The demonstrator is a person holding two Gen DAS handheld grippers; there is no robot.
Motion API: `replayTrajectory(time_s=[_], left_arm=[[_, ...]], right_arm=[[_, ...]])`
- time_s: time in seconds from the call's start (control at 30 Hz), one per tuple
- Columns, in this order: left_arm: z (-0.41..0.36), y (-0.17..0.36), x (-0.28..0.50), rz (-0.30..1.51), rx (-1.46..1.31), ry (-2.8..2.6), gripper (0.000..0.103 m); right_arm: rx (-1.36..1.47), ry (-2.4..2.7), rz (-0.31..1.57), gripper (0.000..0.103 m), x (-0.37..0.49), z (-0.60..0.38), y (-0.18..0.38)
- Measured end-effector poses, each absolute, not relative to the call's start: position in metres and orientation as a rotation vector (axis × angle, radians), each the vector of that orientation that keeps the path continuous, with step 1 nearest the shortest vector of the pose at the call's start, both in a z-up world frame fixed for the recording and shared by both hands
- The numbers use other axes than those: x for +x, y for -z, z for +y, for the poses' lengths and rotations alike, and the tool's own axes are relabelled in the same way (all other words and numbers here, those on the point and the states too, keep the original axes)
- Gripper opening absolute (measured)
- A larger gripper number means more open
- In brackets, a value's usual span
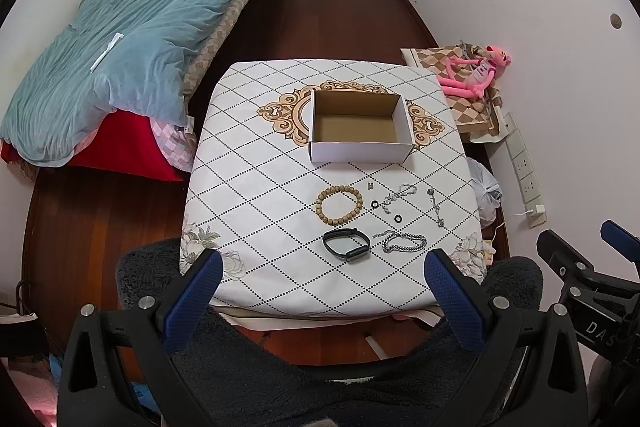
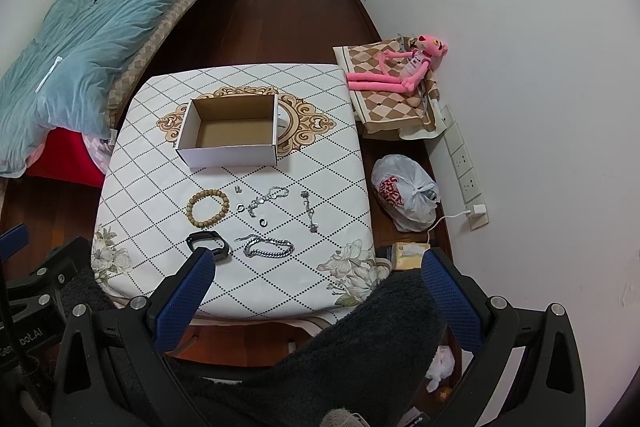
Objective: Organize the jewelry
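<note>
An empty white cardboard box (image 1: 360,151) (image 2: 228,153) sits mid-table on a white diamond-patterned cloth (image 1: 256,203). Nearer me lie a wooden bead bracelet (image 1: 339,205) (image 2: 208,207), a black wristband (image 1: 346,244) (image 2: 208,245), a chunky silver chain bracelet (image 1: 404,242) (image 2: 269,247), thin silver chains (image 1: 400,195) (image 2: 269,199) (image 2: 310,211), two small rings (image 1: 375,205) (image 1: 398,218) and a tiny clasp (image 1: 371,185). My left gripper (image 1: 324,267) hangs open before the table's near edge, holding nothing. My right gripper (image 2: 320,263) is open too, its left fingertip (image 2: 200,263) overlapping the wristband in view.
A bed with a teal duvet (image 1: 132,43) runs along the left. At right, a pink plush toy (image 2: 400,71) lies on a checkered cloth, with a tied plastic bag (image 2: 404,193) on the floor and wall sockets (image 2: 464,163) behind. Dark fleece (image 1: 320,379) lies below the grippers.
</note>
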State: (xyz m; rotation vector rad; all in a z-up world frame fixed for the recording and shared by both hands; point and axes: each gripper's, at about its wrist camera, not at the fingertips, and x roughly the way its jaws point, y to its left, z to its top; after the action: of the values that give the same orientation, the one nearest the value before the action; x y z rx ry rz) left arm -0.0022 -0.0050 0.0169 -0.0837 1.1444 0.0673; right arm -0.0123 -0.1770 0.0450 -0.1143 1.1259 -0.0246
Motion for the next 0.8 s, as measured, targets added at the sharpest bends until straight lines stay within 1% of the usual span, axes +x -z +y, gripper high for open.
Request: replayTrajectory(time_s=[0.8], left_arm=[[-0.0056,-0.0184,-0.0020,1.145,-0.082,-0.054,0.103]], right_arm=[[-0.112,0.023,1.122,0.103,-0.0124,-0.1770,-0.0476]])
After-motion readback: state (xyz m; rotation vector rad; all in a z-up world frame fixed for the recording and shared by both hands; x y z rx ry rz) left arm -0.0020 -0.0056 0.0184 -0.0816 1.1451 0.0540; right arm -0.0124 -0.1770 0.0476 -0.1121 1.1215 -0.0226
